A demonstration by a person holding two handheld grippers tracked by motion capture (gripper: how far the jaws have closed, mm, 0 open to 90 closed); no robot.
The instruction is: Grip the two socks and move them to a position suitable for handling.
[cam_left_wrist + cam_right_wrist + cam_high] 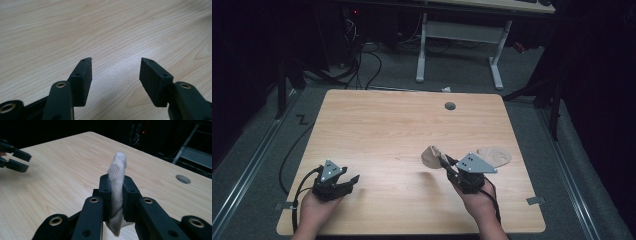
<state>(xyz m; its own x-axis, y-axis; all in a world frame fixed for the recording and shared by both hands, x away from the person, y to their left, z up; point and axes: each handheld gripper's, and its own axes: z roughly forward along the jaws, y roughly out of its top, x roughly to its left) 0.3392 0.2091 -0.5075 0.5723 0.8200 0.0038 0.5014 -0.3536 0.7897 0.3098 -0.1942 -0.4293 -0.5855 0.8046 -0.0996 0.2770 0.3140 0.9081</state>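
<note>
Here, in the right gripper view, a beige sock (117,185) stands pinched between the two black jaws, its rounded end rising past the fingertips toward twelve o'clock and a loose fold hanging below the pads toward six. The right gripper (116,180) is clenched on it: the jaws are drawn in until only the cloth's thickness parts them, both pads pressing the knit. In the high view the same sock (432,157) bunches at the tip of the right gripper (446,161), at about ten o'clock from the right hand (476,200), held clear above the table (387,125).

The left gripper (352,179) sits near the table's near-left corner, at about nine o'clock from the right one and well apart from it, borne by the left hand (314,209). In its own view the left gripper (115,66) is released: the jaws stand wide with bare wood between them, gripping nothing.

Just beyond the right gripper, at about two o'clock from it, a second sock (495,156) lies flat on the wood near the right edge. Farther off, toward twelve o'clock, a round cable hole (450,106) is set in the tabletop near its far edge. Behind the table, a white desk frame (459,45) stands on the grey floor, with dark cables (362,65) trailing at about eleven o'clock. Nothing lies between the two grippers.
</note>
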